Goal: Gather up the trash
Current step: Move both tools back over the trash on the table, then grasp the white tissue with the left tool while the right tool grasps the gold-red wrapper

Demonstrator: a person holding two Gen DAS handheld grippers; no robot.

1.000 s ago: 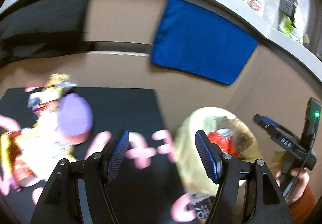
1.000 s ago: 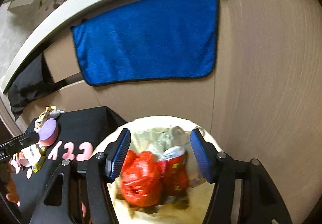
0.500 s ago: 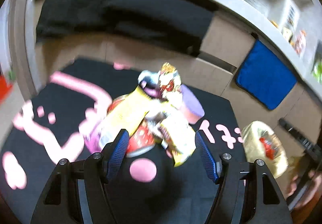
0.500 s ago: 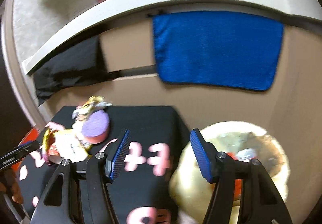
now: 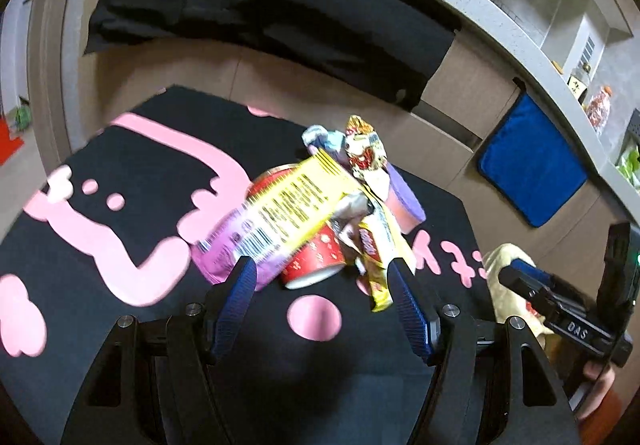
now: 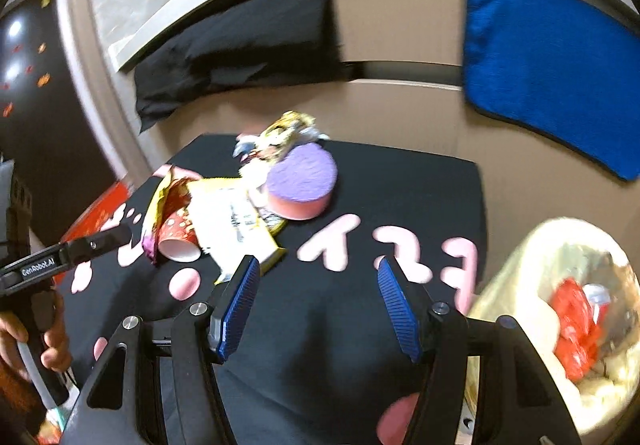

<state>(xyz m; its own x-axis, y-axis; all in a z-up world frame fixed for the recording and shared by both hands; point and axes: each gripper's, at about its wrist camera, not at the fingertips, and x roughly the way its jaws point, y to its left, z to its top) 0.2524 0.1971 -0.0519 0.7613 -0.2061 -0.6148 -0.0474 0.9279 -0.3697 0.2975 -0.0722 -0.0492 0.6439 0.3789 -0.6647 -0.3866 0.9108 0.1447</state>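
Left gripper (image 5: 322, 281), jaws apart and empty, wrappers (image 5: 288, 221) and red cup (image 5: 316, 261) just ahead; right gripper (image 6: 314, 283), jaws apart and empty, trash bag (image 6: 560, 285) to its right.

Wrappers (image 5: 280, 221) hide most of the red cup (image 5: 316, 261).

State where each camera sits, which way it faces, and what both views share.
Left wrist: on the left hand-held gripper, angled down at the trash pile; right hand-held gripper shows at right.
Right wrist: on the right hand-held gripper, facing the mat; left hand shows.
Shared: pile, cup, bin, blue towel.
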